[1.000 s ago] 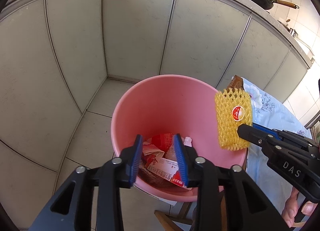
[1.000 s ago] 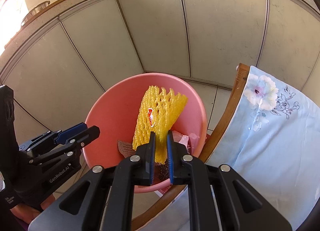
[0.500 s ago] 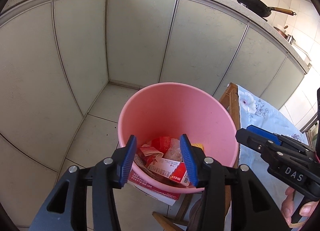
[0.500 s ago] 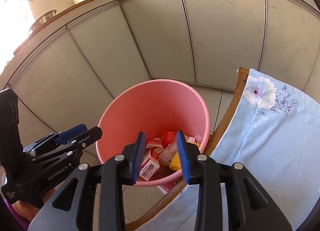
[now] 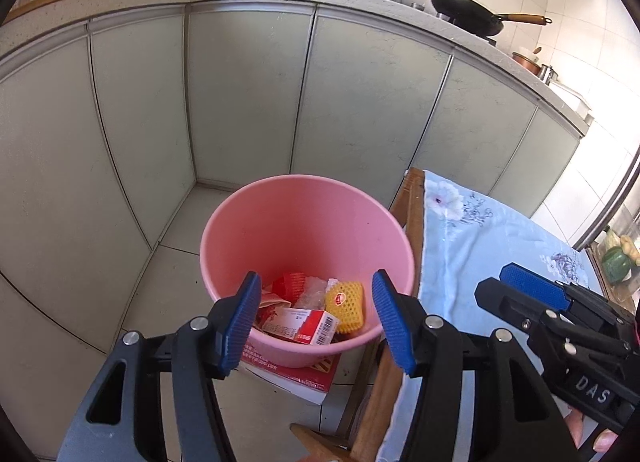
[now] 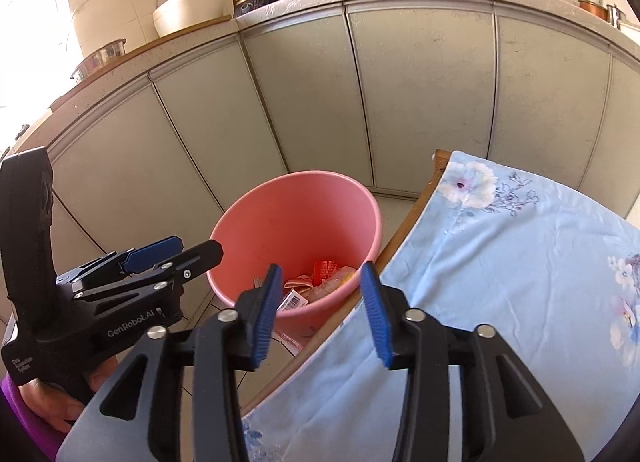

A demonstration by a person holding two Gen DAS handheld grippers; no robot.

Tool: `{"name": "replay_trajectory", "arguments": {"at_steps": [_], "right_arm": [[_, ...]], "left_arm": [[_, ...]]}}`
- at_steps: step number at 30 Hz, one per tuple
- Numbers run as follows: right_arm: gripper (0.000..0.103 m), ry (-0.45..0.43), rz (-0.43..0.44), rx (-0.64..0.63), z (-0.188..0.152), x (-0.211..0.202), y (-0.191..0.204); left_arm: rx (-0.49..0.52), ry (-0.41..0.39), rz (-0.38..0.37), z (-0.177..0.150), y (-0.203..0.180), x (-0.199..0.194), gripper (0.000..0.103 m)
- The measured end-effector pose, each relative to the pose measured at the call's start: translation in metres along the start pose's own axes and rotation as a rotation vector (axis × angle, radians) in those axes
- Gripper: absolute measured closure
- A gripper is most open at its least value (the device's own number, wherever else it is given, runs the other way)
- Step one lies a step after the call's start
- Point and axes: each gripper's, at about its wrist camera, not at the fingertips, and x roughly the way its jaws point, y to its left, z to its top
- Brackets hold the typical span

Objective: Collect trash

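Note:
A pink bucket (image 5: 256, 230) stands on the tiled floor beside the table; it also shows in the right wrist view (image 6: 256, 222). Inside lie a yellow foam fruit net (image 5: 346, 304), a red and white carton (image 5: 304, 326) and other wrappers. My left gripper (image 5: 316, 320) is open and empty, above and in front of the bucket. My right gripper (image 6: 320, 312) is open and empty, above the bucket's near rim and the table edge. The right gripper shows in the left wrist view (image 5: 532, 294), and the left gripper in the right wrist view (image 6: 176, 252).
A table with a light blue flowered cloth (image 6: 500, 262) and a wooden edge (image 5: 414, 210) stands right of the bucket. Grey cabinet doors (image 5: 248, 98) form a corner behind it. Pans (image 5: 468, 16) sit on the counter. A red and white sheet (image 5: 296, 374) lies under the bucket.
My right gripper opened and let go of the yellow foam net, which dropped into the bucket. Both grippers have drawn up and back from the bucket and opened wider.

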Motion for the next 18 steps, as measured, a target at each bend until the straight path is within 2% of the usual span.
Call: {"name": "replay_trajectory", "arguments": {"at_steps": [4,10,18], "right_arm": [[0.051,-0.022,-0.009,-0.002,-0.011,-0.02,-0.001],[0.044,-0.069,-0.041,-0.017,-0.029,-0.049,0.0],[0.043,-0.105,-0.091,0.006,-0.054,-0.074,-0.008]], "left_arm": [[-0.008,-0.008,-0.024,-0.005,-0.009,-0.014,0.046],[0.019,-0.057,-0.015,-0.016,-0.029,-0.036,0.046],[0.079,-0.1,-0.021,-0.037,-0.057,-0.062,0.046]]}}
